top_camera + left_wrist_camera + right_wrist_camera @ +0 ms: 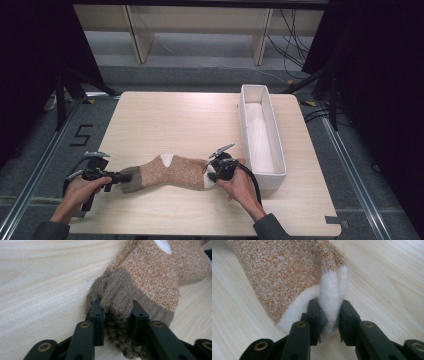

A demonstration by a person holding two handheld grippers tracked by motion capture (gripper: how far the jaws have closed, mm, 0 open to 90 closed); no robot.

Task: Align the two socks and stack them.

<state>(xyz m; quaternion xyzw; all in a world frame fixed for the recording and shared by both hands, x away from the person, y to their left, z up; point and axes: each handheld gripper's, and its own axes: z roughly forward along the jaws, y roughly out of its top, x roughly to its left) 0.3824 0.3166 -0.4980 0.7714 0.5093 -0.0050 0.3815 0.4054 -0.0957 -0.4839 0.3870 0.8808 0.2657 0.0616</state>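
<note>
While you stand at the near edge of the table (pixel 150 120), your two hands stretch one sock (pixel 167 172) between them, close to your side of the wood. Your left gripper (pixel 120 176) has its jaws pressed onto the bunched brown ribbed cuff (pixel 116 297), the knit squeezed into a wad between the black pads in the left gripper view. Your right gripper (pixel 214 171) pinches the white toe (pixel 332 302), a fold of it standing up between its jaws in the right gripper view.

The sock lies flat between them, its long axis running left to right across the table, roughly parallel to the near edge, with a slight sag in the middle. The orange-flecked body spans the gap and the white heel patch (pixel 166 160) faces up on the far side of it. Each end sits straight ahead of the jaws that hold it, so neither hand needs to reach.

Farther off, to the right of your right hand (pixel 240 186) and just beside it, stands the long white bin (pixel 275 130), its length running away from you, at right angles to the sock. Your right hand is much the nearer to it; the cuff end would have to travel the sock's whole length to get there, so any move toward the bin likely leads with the toe.
</note>
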